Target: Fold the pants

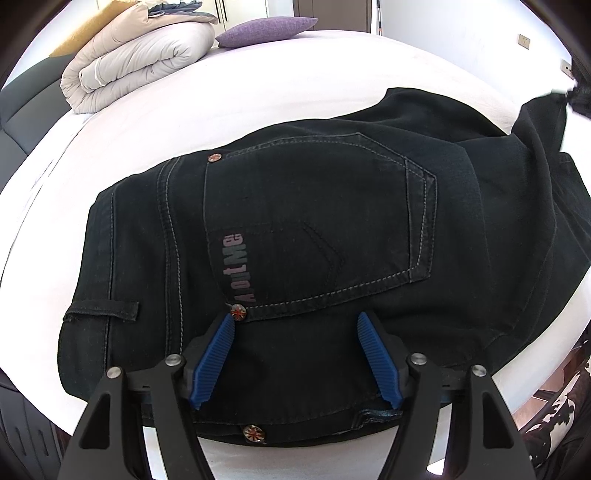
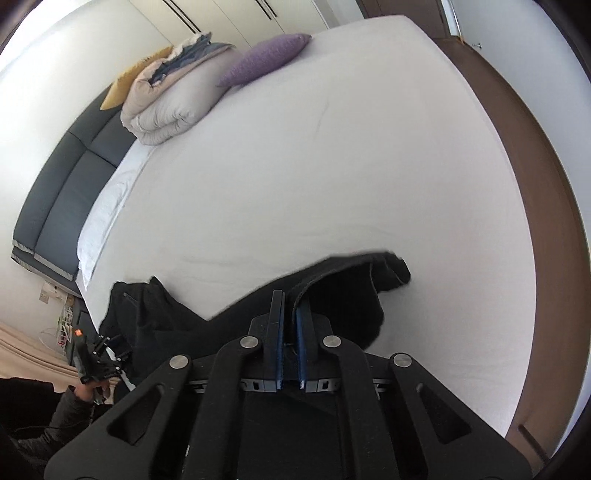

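Pants (image 1: 325, 229), black denim, spread across the near edge of the bed (image 1: 258, 92), seat side up, waistband toward the left of the left wrist view. Back pocket (image 1: 317, 221) outlined in pale stitching, with a grey-pink printed label along its opening and a chevron stitched in the middle. Three round rivets in sight: one at the pocket's upper corner, one at its lower corner (image 1: 238, 311), one at the lowest hem of fabric close to the camera. Belt loop (image 1: 101, 309) lying flat near the waistband edge.

Left gripper (image 1: 297, 321) poised just over the denim below the pocket, blue ribbed pads spread wide apart, nothing between them; left pad (image 1: 216, 362) just beside the lower rivet.

Right gripper (image 2: 289, 306) pinched together on a fold of the pants (image 2: 340, 291), the cloth edge caught between the blue pads and lifted off the sheet, loose fabric drooping to the right of the pads. Leg end seen rising at the far right of the left wrist view.

Seen from the right wrist: left gripper (image 2: 98, 354) small at lower left, held in a hand (image 2: 90, 391) in a dark sleeve, beside the bunched waist end of the pants.

At the far end of the bed: rolled beige duvet (image 1: 136, 62), purple pillow (image 1: 266, 31), yellow cushion (image 2: 118, 90) behind the duvet. Dark grey headboard (image 2: 62, 192) along the left side. Brown floor (image 2: 546, 221) beyond the mattress edge.
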A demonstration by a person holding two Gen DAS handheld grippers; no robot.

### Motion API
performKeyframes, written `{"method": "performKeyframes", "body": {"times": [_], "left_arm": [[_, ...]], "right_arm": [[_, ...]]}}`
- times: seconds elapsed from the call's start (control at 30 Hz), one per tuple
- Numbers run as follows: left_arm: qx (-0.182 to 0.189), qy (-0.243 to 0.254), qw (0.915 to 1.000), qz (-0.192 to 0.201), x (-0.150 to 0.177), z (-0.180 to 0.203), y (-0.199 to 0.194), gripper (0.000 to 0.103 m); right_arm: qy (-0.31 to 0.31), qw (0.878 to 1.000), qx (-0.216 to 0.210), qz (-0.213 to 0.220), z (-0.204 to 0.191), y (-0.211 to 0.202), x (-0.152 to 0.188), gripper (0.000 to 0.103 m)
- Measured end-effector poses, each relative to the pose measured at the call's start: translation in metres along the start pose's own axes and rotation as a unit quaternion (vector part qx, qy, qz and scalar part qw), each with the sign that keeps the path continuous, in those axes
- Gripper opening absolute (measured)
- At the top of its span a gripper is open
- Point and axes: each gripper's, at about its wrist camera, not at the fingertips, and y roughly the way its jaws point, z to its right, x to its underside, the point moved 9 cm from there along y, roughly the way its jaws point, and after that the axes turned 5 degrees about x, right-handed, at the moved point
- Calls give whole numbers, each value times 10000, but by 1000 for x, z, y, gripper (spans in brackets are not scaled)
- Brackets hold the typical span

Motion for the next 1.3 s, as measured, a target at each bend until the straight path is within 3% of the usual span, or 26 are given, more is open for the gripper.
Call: {"method": "performKeyframes", "body": {"times": [0.13,0.23,0.37,0.43,0.53,0.57,0.63,0.73,0.8,0.87,0.93,0.97,1.0,1.13,1.3], "left_arm": [[32,21,10000,10,-1,1,0,72],[56,37,10000,21,-2,1,0,72],[96,50,9999,37,-2,2,-1,72],[108,66,9999,23,-1,2,-1,72],[120,76,9999,-17,-1,2,-2,72],[121,71,9999,-25,-1,2,-2,72],[116,64,9999,-49,-2,2,-1,72],[96,57,9999,-100,-4,2,0,73],[69,37,9999,-118,-5,2,0,74],[49,15,9999,-127,-6,3,2,74],[13,9,9999,-141,-7,3,2,74],[-2,3,9999,-146,-8,3,2,74],[-13,-8,9999,-147,-8,3,3,74],[-28,-32,9999,-143,-10,4,4,74],[-16,-7,9999,-143,-9,5,4,74]], "right_arm": [[33,9990,-183,400,-37,-63,3,5],[257,9976,-197,619,-45,-97,29,5],[1187,9909,-154,614,2,-112,100,5],[1839,9825,55,279,58,-96,163,5],[2827,9541,993,-2,121,-84,236,5],[3166,9441,917,87,132,-87,255,5],[3450,9356,685,321,133,-94,274,5],[3265,9427,141,666,104,-103,276,6],[3150,9419,-602,997,71,-107,270,6],[3069,9396,-1024,1119,52,-108,266,14],[3047,9396,-1150,1056,35,-97,265,39],[3113,9368,-1221,1034,21,-88,265,69],[3227,9307,-1353,1062,15,-83,266,78],[3469,9145,-1729,1157,-10,-70,271,78],[3380,9187,-1800,962,-26,-51,271,76]]}}
